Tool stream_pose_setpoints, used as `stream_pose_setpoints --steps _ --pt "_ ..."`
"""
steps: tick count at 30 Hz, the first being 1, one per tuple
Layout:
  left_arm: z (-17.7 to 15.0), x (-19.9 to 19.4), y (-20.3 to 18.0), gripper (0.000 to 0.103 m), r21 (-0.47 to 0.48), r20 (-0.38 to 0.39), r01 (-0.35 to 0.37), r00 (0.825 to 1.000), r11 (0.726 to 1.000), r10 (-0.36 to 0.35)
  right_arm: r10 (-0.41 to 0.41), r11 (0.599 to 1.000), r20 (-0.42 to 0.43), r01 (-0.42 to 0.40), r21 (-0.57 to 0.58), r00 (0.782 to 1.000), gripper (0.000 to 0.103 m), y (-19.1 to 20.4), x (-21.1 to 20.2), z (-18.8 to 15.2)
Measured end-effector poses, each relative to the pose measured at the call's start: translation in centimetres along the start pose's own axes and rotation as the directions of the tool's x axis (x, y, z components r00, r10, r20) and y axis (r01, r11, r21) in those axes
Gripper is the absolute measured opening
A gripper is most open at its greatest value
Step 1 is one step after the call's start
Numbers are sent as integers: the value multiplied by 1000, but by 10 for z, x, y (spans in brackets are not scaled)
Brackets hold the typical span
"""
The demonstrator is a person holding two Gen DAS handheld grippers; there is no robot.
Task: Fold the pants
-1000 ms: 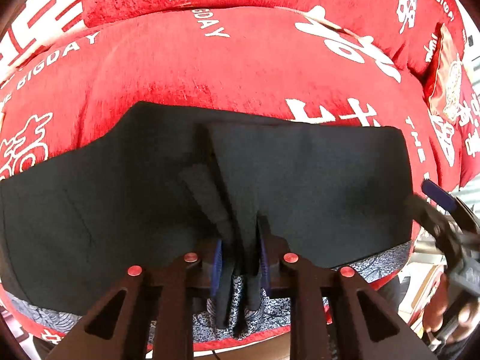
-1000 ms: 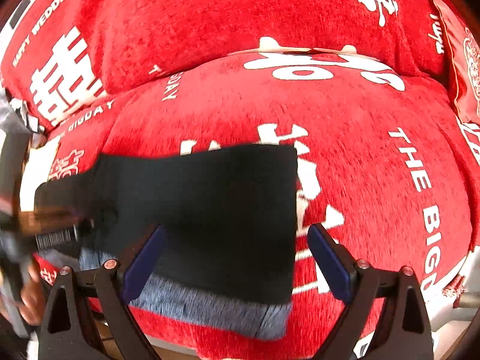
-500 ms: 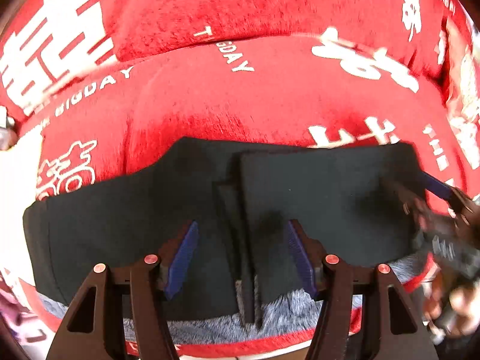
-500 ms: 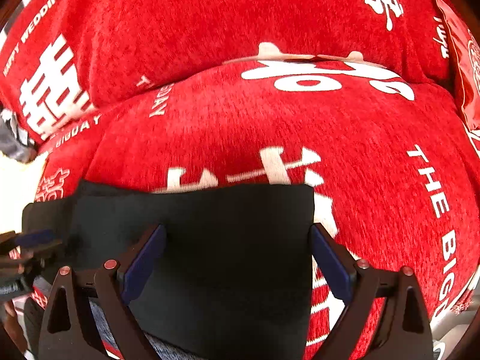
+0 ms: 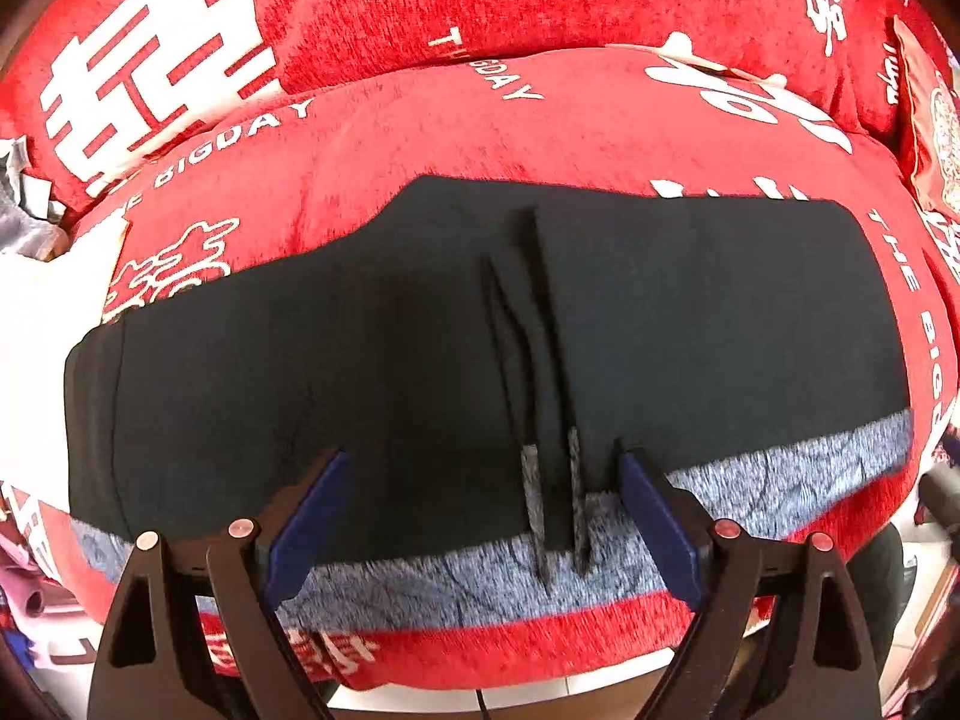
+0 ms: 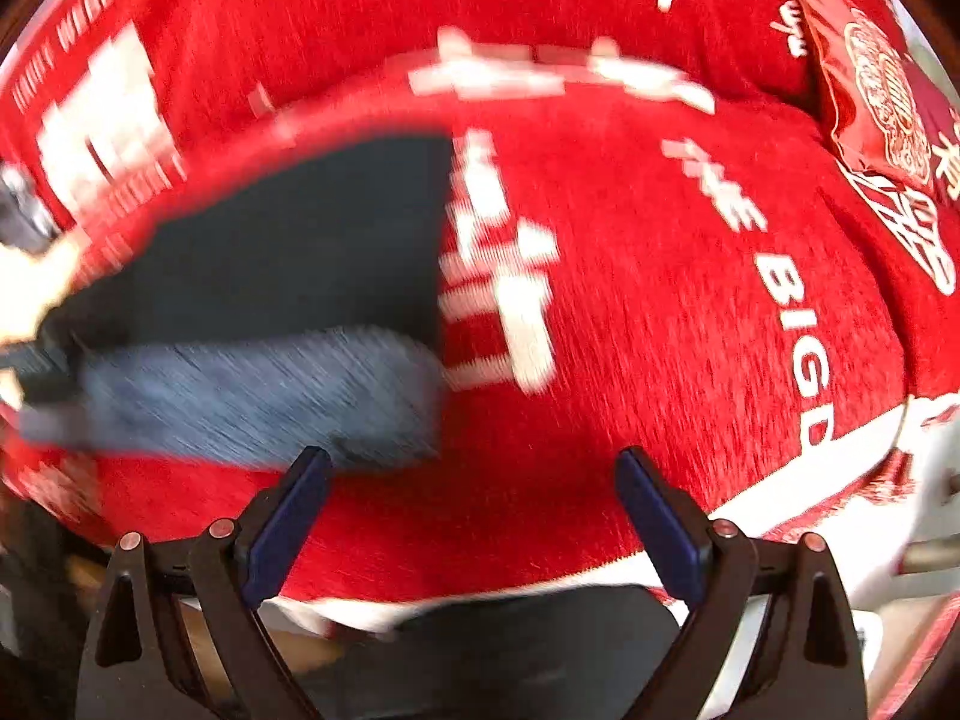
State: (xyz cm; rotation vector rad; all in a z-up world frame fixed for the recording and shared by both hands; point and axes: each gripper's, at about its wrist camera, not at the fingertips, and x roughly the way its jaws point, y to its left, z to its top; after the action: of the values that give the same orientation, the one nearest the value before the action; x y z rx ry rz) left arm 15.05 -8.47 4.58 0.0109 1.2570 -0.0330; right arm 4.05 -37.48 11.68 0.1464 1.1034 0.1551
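Black fleece-lined pants point(image 5: 360, 360) lie folded on the red printed sofa cushion point(image 5: 540, 132) while your left hand-held gripper point(image 5: 480, 516) and right hand-held gripper point(image 6: 471, 516) gape wide, holding nothing.

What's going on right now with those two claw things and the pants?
Left gripper open, empty, over the pants. Right gripper open, empty, off their edge. Pants flat on red cushion, nothing in the way.
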Motion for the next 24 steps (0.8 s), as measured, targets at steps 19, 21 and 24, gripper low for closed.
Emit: stream_pose_setpoints --steps 19,21,24 --pt "-20 16 20 100 -73 -35 115 992 991 -118 43 998 -17 -44 -54 999 97 49 10 25" --pt "-23 11 26 100 -75 -25 118 992 990 -120 -3 998 -65 -1 -61 998 97 63 30 31" --pt "-29 -1 47 100 -90 14 75 997 993 -74 -57 995 -134 45 -91 989 97 87 56 27"
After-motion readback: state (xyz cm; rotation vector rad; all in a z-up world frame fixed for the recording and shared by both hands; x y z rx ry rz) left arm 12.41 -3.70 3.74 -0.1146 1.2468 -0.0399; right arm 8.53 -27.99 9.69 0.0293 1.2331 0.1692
